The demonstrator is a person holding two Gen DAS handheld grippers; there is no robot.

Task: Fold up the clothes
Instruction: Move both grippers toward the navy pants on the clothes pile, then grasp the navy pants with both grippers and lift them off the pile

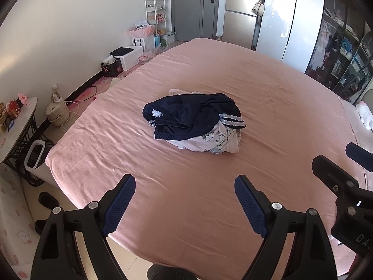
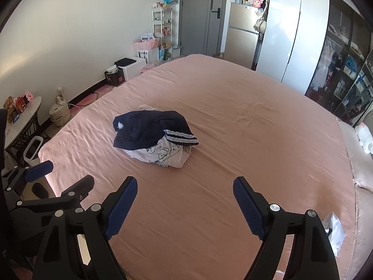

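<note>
A crumpled pile of clothes lies in the middle of a pink bed point(image 1: 268, 88). A navy garment point(image 1: 186, 114) with white striped trim lies on top of a white cartoon-print garment point(image 1: 219, 140). The navy garment point(image 2: 149, 126) and the print garment point(image 2: 163, 155) also show in the right wrist view on the bed point(image 2: 256, 116). My left gripper point(image 1: 185, 182) is open and empty above the bed's near edge, well short of the pile. My right gripper point(image 2: 185, 183) is open and empty, to the right of the left one point(image 2: 67, 175).
A white plastic bag point(image 2: 335, 233) lies at the bed's near right. Pillows point(image 2: 363, 137) and a wardrobe point(image 2: 345, 70) are to the right. To the left stand a side table point(image 1: 16, 121), a bin point(image 1: 35, 156), boxes and a shelf point(image 1: 156, 16). A fridge point(image 1: 240, 16) stands behind.
</note>
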